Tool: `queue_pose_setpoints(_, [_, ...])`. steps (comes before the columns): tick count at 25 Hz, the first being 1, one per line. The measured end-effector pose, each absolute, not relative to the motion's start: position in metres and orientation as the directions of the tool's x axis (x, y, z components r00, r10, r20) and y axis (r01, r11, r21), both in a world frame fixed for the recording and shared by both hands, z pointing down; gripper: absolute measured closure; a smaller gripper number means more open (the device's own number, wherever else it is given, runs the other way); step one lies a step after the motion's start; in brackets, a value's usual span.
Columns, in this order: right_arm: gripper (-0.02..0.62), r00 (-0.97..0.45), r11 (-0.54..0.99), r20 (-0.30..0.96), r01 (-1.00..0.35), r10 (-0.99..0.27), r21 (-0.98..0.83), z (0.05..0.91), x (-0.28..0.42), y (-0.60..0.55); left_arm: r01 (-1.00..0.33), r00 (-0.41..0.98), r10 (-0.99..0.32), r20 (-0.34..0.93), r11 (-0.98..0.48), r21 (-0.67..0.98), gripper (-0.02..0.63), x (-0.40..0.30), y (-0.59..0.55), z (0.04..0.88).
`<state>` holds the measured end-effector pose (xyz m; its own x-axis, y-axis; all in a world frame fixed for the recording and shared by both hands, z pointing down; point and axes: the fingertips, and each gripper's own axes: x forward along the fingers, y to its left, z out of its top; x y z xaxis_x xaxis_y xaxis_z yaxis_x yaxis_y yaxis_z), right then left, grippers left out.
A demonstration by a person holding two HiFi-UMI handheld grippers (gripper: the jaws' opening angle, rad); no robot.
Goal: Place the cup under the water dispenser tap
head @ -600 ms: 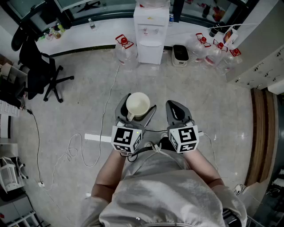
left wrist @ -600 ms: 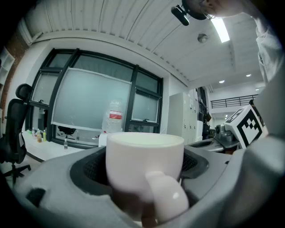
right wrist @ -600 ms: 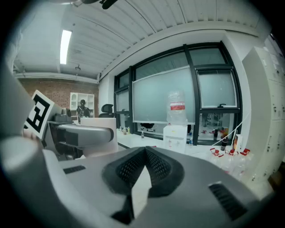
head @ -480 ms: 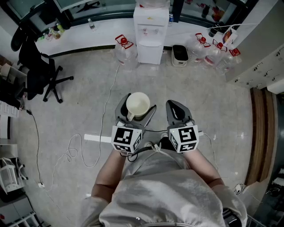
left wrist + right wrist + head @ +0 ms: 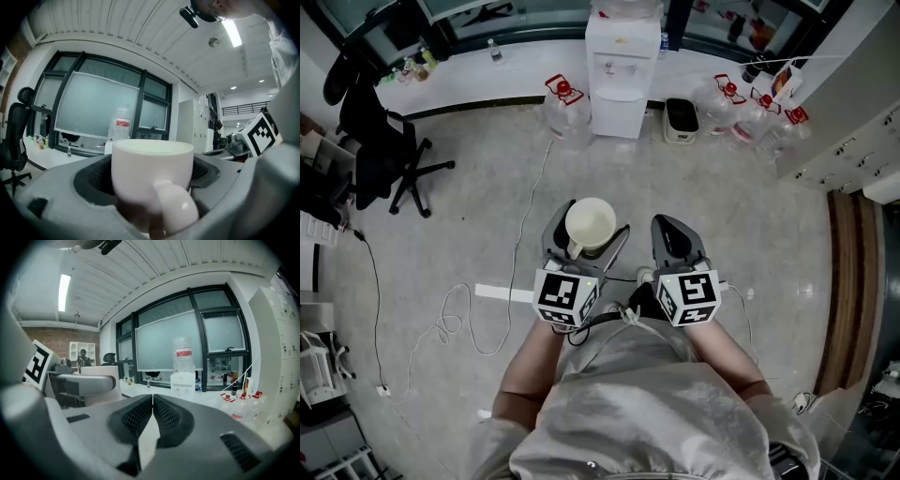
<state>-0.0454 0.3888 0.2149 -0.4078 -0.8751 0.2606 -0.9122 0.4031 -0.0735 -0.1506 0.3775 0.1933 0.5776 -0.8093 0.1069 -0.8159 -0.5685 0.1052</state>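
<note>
A cream cup (image 5: 591,223) stands upright between the jaws of my left gripper (image 5: 586,230), which is shut on its sides; in the left gripper view the cup (image 5: 151,176) fills the middle with its handle toward the camera. My right gripper (image 5: 672,232) hangs beside it, shut and empty, its pads meeting in the right gripper view (image 5: 153,404). The white water dispenser (image 5: 622,67) with a bottle on top stands far ahead against the back wall; the same water dispenser (image 5: 183,383) appears straight ahead in the right gripper view.
Water jugs with red caps (image 5: 562,101) sit left and right of the dispenser, with a small black and white bin (image 5: 680,113) beside it. A black office chair (image 5: 384,155) stands at left, white cables (image 5: 459,319) trail over the floor, and cabinets (image 5: 853,141) line the right.
Both grippers and the cup keep their place in the head view; the dispenser and room have shifted only slightly in the frame.
</note>
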Motion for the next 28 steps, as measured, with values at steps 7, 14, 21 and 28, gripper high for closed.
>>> queue_pose_setpoints(7, [0.566,-0.404,0.389,0.263,-0.915,-0.876,-0.108,0.228,-0.035,0.362,-0.822,0.569,-0.812,0.131,-0.56,0.104,0.169,-0.15,0.352,0.204])
queue_pose_setpoints(14, [0.566,-0.442,0.427,0.248,-0.897,-0.862,-0.115,0.237,-0.018,0.287,-0.841,0.541,-0.83,0.136,-0.534,0.09,0.169,-0.131,0.283,0.213])
queue_pose_setpoints(21, [0.566,-0.478,0.46,0.252,-0.879,-0.842,-0.129,0.242,0.017,0.171,-0.865,0.501,-0.852,0.154,-0.488,0.115,0.169,-0.103,0.173,0.223])
queue_pose_setpoints(28, [0.566,-0.513,0.498,0.267,-0.858,-0.816,-0.125,0.249,0.05,0.07,-0.879,0.475,-0.864,0.166,-0.461,0.119,0.169,-0.068,0.074,0.234])
